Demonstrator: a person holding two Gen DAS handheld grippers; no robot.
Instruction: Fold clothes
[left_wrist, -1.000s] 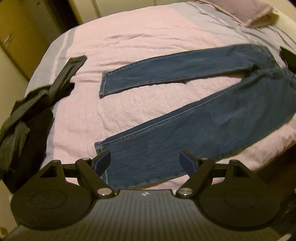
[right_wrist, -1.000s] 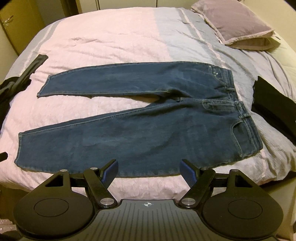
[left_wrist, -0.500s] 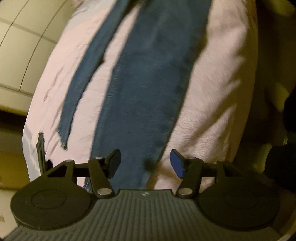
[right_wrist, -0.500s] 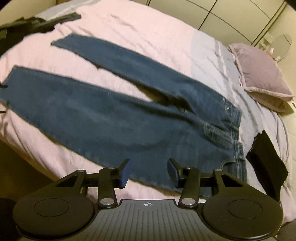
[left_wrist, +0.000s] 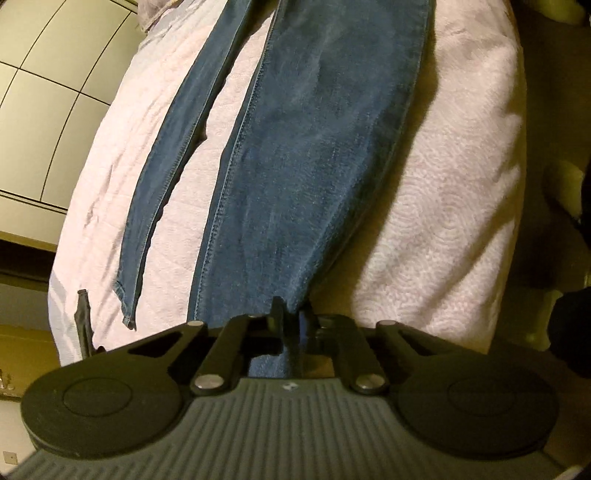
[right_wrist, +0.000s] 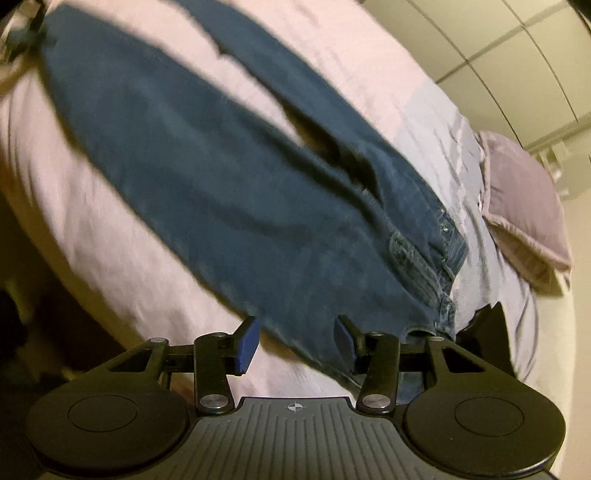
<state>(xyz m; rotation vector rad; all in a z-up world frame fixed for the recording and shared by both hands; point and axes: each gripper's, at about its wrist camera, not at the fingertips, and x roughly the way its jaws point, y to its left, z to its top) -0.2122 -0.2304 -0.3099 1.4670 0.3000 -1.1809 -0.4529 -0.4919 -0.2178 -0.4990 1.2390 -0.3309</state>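
Pink bedspread covers the bed, jeans spread flat on it w/ legs apart. Left wrist view: left gripper pressed together, pinching the hem of the near leg at the bed's edge.

Right wrist view, blurry: right gripper spread wide, fingers either side of the jeans near the waistband; mauve pillow lies beyond, dark cloth just beside the waistband.

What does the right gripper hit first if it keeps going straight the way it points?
Probably the jeans: the open right gripper has the hip edge near the waistband right between its fingers, with the bedspread under it. Depth is blurred, so contact is uncertain.
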